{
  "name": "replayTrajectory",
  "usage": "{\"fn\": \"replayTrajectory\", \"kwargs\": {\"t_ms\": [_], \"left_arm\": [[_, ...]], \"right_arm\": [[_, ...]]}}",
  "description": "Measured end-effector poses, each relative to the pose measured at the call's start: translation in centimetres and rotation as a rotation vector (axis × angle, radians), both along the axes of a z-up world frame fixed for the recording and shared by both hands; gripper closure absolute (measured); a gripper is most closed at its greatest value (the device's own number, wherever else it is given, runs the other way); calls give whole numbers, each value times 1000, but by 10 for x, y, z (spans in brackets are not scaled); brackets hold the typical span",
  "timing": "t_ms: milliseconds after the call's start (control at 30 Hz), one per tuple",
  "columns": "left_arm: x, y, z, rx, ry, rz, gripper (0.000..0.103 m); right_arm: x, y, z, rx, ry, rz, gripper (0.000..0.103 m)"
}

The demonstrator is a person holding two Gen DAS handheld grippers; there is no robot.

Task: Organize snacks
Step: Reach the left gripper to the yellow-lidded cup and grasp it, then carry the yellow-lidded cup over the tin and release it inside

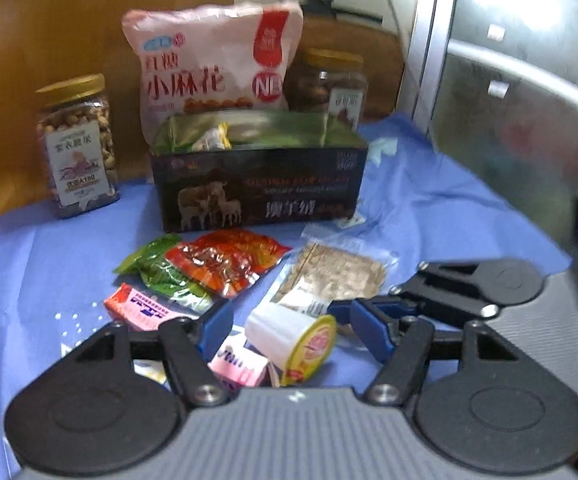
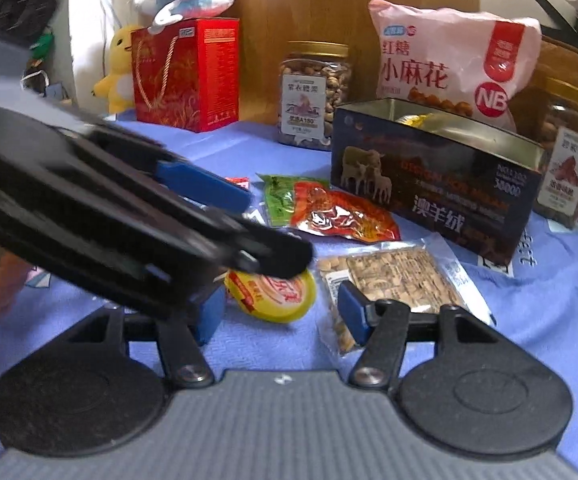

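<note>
Left wrist view first: the left tongs (image 1: pixel 293 330) sit spread at the bottom of the frame, with a little jelly cup (image 1: pixel 293 342) lying on its side between the blue pads, nothing squeezing it yet as far as I can see. A pink candy box (image 1: pixel 139 308) sits lower left, red packet (image 1: pixel 227 260) and green packet (image 1: pixel 161 276) mid-frame, and the open dark tin (image 1: pixel 257 188) is centre, already with a few bits inside. The right tongs (image 1: pixel 365 320) poke in from the right, spread too.

Right wrist view: the right tongs (image 2: pixel 285 312) are spread with nothing pinched, and the clear nut bag (image 2: pixel 393 284) lies just by the right-hand pad. The cup's yellow lid (image 2: pixel 273 292) is centre-low, half hidden under the other tool crossing from the left.

Worry here: both tools are crowding the same cup, so they could knock together. The cup is round and on its side, so an off-centre pinch probably rolls it across the blue tabletop (image 2: pixel 549 320).
</note>
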State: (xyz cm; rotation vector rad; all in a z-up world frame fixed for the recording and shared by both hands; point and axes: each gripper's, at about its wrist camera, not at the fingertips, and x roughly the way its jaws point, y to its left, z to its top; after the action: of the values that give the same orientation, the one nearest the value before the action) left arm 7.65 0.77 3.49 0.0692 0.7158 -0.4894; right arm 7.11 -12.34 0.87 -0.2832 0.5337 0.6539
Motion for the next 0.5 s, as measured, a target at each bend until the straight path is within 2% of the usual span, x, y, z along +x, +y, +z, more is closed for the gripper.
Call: {"fn": "replayTrajectory", "kwargs": {"t_ms": [100, 133, 200, 300, 500], "left_arm": [[10, -5, -11, 29, 39, -11, 37], [12, -6, -12, 27, 51, -20, 42], [13, -6, -13, 5, 77, -24, 44], [12, -6, -9, -23, 97, -28, 45], [11, -23, 23, -37, 10, -52, 46]], "right_arm": [[0, 2, -2, -32, -17, 27, 41], [-1, 3, -3, -43, -26, 38, 43], [-1, 3, -4, -54, -33, 41, 49], [-5, -4, 0, -29, -30, 43, 49], [-10, -22, 26, 45, -124, -1, 49]]}}
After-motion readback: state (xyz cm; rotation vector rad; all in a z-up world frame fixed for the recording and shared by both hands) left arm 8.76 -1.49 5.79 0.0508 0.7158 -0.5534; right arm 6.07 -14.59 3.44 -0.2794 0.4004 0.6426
